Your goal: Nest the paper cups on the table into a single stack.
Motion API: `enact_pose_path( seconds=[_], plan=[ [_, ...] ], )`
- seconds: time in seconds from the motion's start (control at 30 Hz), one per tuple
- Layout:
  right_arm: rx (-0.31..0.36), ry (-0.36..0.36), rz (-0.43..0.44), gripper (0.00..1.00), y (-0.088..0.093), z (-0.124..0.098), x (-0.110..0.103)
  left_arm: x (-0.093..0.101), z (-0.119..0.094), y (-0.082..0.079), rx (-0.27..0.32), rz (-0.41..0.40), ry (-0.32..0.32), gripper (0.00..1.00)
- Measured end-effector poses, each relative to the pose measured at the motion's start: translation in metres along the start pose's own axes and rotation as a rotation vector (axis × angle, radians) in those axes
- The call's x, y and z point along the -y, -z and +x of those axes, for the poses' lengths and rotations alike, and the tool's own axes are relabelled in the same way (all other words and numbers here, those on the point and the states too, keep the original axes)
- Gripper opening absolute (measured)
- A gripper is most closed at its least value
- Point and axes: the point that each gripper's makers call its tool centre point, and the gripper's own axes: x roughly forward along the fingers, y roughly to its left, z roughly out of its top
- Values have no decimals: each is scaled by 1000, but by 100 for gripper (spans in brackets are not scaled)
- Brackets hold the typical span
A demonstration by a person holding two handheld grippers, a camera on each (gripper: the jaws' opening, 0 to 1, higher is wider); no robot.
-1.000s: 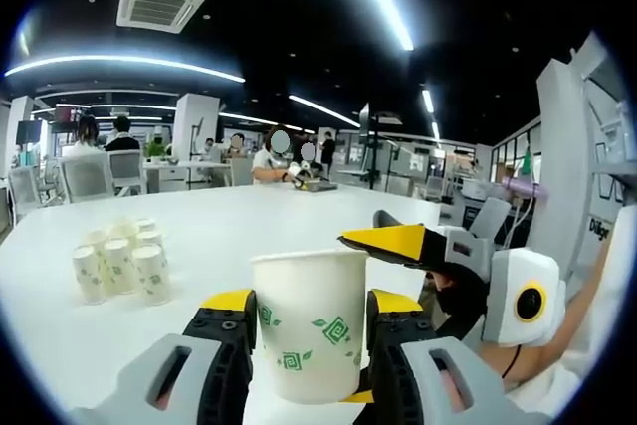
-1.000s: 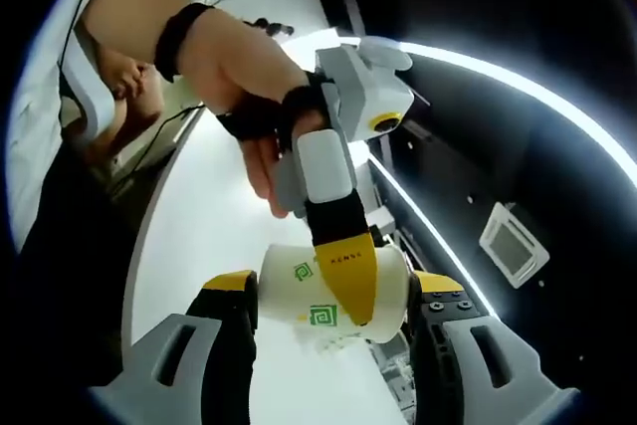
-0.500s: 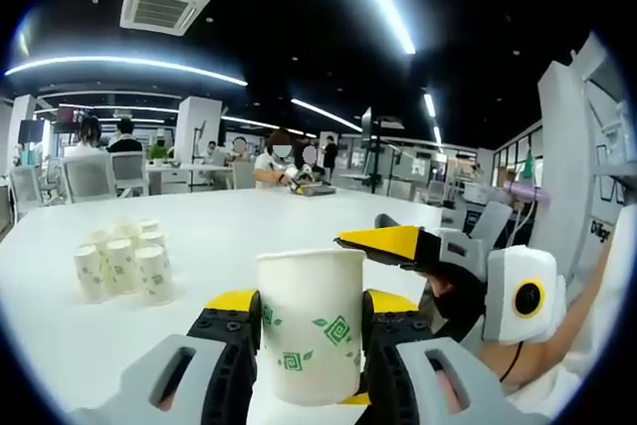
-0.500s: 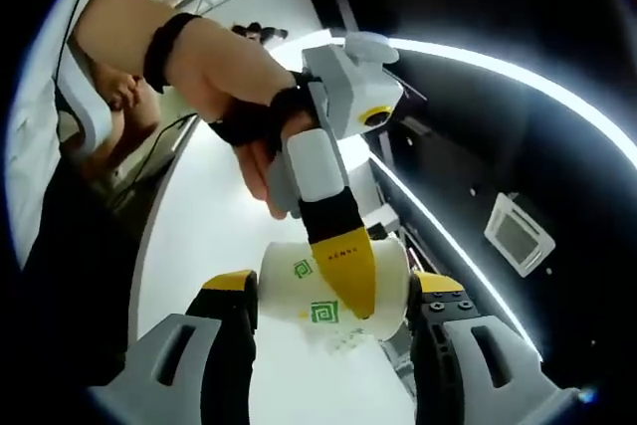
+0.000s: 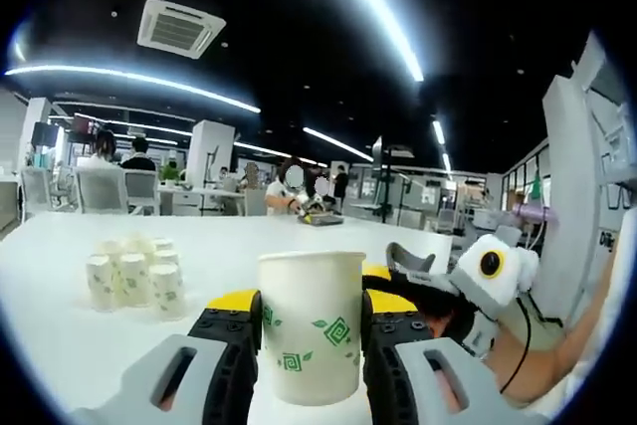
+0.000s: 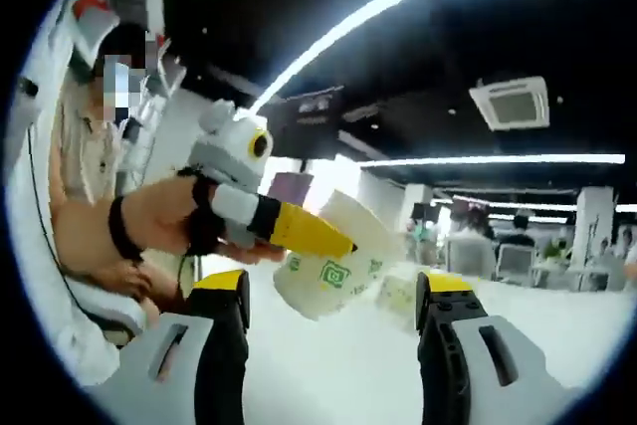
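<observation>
Above the white worktop (image 5: pixel 60 276), my left tool (image 5: pixel 304 330) clamps one paper cup (image 5: pixel 311 323); my right tool (image 6: pixel 333 320) stands released. Next, I judge, carry it to the cup cluster (image 5: pixel 134 276) beyond.

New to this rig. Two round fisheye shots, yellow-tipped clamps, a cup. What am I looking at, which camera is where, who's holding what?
No robot arm here: a person holds a two-jaw gripper in each hand, and each gripper carries its own fisheye camera looking out along its jaws. In the left gripper view, the left gripper is shut on a white paper cup with green leaf prints, held upright. To its right you see the right gripper. Behind, a cluster of paper cups stands on the white table. The right gripper view looks at the same held cup from the other side: the left gripper's yellow jaw lies across it, with the person's hand behind. The right gripper's own jaws stand open, apart from the cup.
</observation>
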Motion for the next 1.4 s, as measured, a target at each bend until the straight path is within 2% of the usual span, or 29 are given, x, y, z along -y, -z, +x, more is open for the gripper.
enact_pose_path(
  seconds=[0.03, 0.13, 0.2, 0.37, 0.43, 0.6, 1.1, 1.4],
  plan=[
    [0, 4, 35, 70, 3, 0, 2, 0, 0, -2, 17, -14, -1, 42],
    [-71, 20, -4, 70, 21, 4, 0, 2, 0, -4, 45, -40, -4, 42],
    [-73, 11, 10, 70, 24, 7, -4, 5, 0, -3, 55, -39, -14, 42],
    [-52, 14, 33, 69, 23, 14, -13, 9, 5, 2, 71, -26, -27, 42],
    [-41, 50, 38, 67, 24, 16, -10, 11, 7, 6, 71, -30, -28, 42],
    [-15, 72, 62, 59, 25, 16, -5, 14, 7, 11, 63, -36, -24, 42],
    [-49, 123, 26, 54, 34, 11, 11, 14, 1, 16, 57, -39, -26, 42],
    [-55, 129, 14, 53, 36, 9, 16, 12, 1, 17, 51, -44, -27, 41]
  ],
)
